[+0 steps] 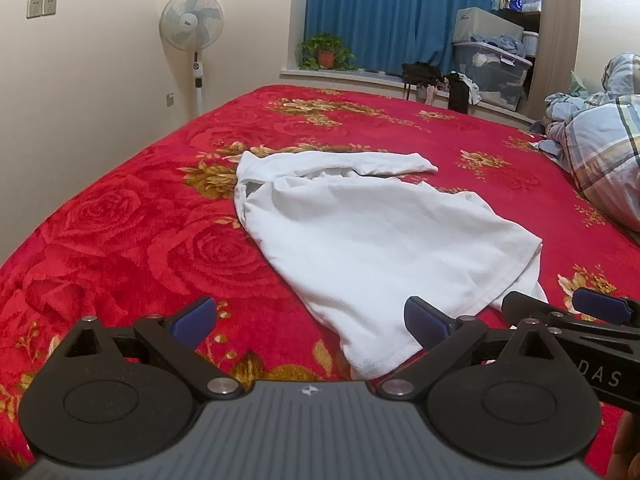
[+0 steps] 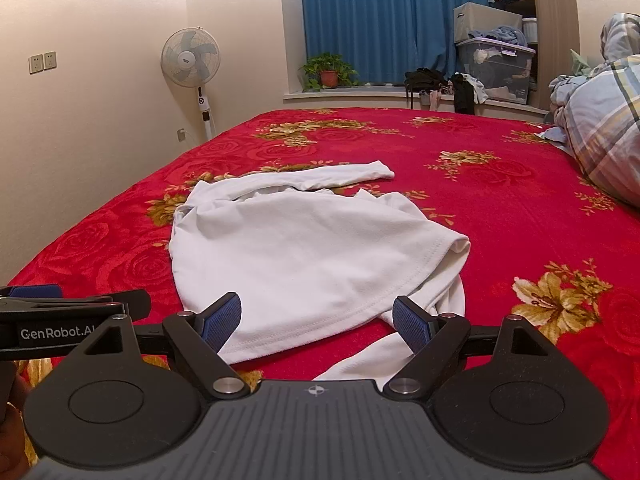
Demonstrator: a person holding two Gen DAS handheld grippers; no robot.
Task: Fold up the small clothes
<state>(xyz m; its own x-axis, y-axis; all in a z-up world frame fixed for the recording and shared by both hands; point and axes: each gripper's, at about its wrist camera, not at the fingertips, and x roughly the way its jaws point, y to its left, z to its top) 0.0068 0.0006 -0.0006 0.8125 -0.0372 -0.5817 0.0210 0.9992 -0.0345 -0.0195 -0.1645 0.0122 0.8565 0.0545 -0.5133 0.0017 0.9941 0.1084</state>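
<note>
A small white long-sleeved shirt (image 1: 360,224) lies rumpled on the red flowered bed cover (image 1: 140,240), one sleeve stretched across its far end. It also shows in the right wrist view (image 2: 304,248). My left gripper (image 1: 308,322) is open and empty, just short of the shirt's near hem. My right gripper (image 2: 318,320) is open and empty, its fingers either side of the near hem and above a loose sleeve. The right gripper also shows at the right edge of the left wrist view (image 1: 560,312).
A rumpled plaid quilt (image 1: 600,148) lies on the bed's right side. A standing fan (image 1: 192,28) is by the left wall. A potted plant (image 1: 326,52), bags and a plastic storage box (image 1: 494,72) line the window ledge under blue curtains.
</note>
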